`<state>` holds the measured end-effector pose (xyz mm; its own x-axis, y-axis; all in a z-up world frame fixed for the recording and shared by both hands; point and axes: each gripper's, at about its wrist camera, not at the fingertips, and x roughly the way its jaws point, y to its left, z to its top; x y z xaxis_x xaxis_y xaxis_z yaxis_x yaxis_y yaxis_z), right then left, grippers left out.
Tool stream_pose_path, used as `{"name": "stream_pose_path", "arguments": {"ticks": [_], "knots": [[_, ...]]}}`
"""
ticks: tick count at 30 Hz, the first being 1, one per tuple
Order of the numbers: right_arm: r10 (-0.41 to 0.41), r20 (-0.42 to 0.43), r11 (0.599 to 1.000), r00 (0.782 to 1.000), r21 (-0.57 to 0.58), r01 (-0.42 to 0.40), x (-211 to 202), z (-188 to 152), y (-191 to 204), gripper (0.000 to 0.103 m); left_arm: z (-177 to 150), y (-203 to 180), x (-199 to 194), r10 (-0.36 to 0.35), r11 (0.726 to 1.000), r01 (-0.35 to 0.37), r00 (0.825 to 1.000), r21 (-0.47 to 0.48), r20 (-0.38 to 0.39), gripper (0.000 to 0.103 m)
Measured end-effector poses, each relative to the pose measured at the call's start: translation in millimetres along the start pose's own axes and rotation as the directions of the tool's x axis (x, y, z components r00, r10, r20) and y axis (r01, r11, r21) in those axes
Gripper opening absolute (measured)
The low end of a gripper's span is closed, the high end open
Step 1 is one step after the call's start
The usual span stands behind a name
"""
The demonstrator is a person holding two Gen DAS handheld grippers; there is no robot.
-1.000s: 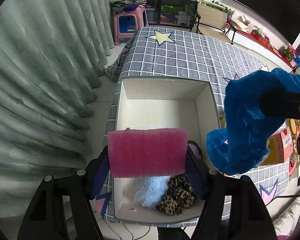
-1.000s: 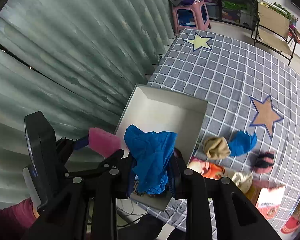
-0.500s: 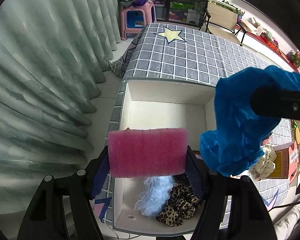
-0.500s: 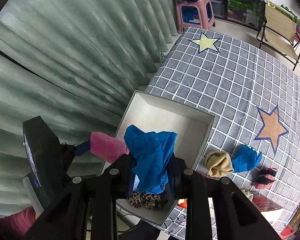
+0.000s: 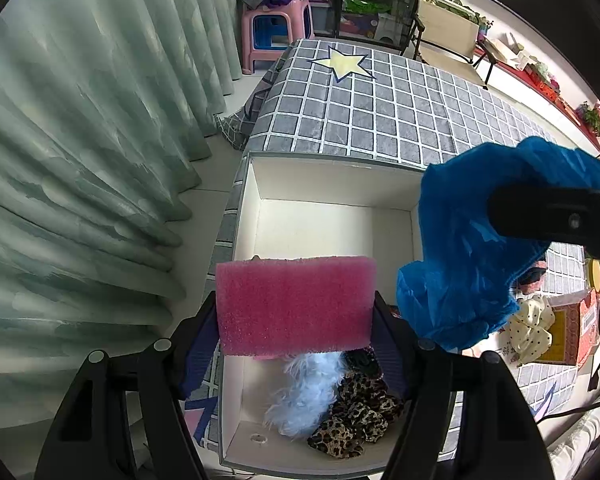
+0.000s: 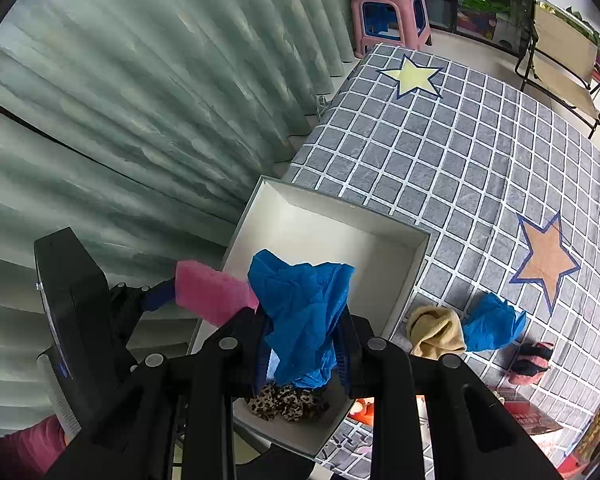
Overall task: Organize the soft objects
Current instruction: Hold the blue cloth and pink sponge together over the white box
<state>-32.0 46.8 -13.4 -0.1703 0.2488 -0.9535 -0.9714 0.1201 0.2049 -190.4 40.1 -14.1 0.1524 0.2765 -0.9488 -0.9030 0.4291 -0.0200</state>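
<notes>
No legible writing. Pink sponge point(image 5: 294, 306) is clamped in left claw point(image 5: 296, 320); blue cloth point(image 6: 304, 320) is clamped in right claw point(image 6: 302, 344); both are held above white box point(image 5: 332, 184).

Checked grey bed cover point(image 6: 452, 168) carries a white box point(image 6: 414, 276), tan cloth point(image 6: 434, 330), blue cloth point(image 6: 494, 322).

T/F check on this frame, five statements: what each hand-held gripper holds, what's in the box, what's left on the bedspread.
1. The left hand-held gripper holds a pink sponge. True.
2. The right hand-held gripper is empty. False: it is shut on a blue cloth.
3. The white box is empty. False: a leopard-print item and a fluffy white item lie inside.
4. A tan cloth lies outside the box on the bedspread. True.
5. The sponge rests on the box floor. False: it is held above.
</notes>
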Motion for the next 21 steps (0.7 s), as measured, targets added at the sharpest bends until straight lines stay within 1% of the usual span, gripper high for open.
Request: {"name": "stream_pose_path", "arguments": {"ticks": [21], "knots": [[-0.011, -0.014, 1.0, 1.0, 0.0, 0.011, 12.9, 3.7, -5.6, 0.029, -0.2, -6.5, 6.6, 0.004, 1.0, -0.004, 1.0, 0.015, -0.013, 0.073]]}}
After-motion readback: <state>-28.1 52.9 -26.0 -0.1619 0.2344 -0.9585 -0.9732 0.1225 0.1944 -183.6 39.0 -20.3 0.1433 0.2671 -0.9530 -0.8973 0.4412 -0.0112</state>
